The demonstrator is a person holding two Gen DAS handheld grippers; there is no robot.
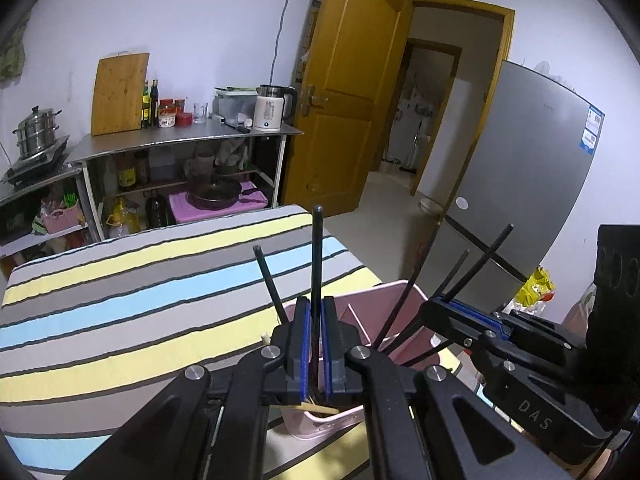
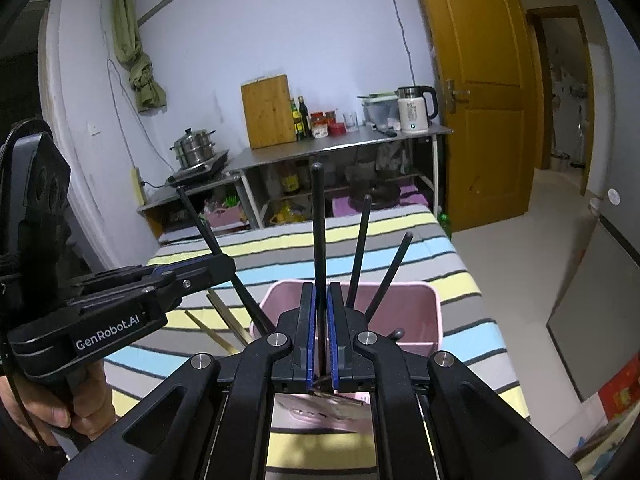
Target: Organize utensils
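While each hovers level above the pink holder (image 2: 420,320) on the striped table (image 1: 120,300), the left gripper (image 1: 316,344) and right gripper (image 2: 321,336) each pinch one upright black chopstick (image 1: 317,264), beside three others.

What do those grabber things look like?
Both are black plastic with silver bolts and blue pads inside the fingers. The left tool says "GenRobot.AI" in white; the right tool shows "DAS". A bare hand holds the left handle.

Lighting: even, cool indoor light; source unseen. Shadows: soft, faint. Glare: mild sheen on fridge (image 1: 516,184) and steel counter (image 2: 340,146). Focus: sharp throughout. Distortion: strong fisheye bowing, dark vignetted corners.
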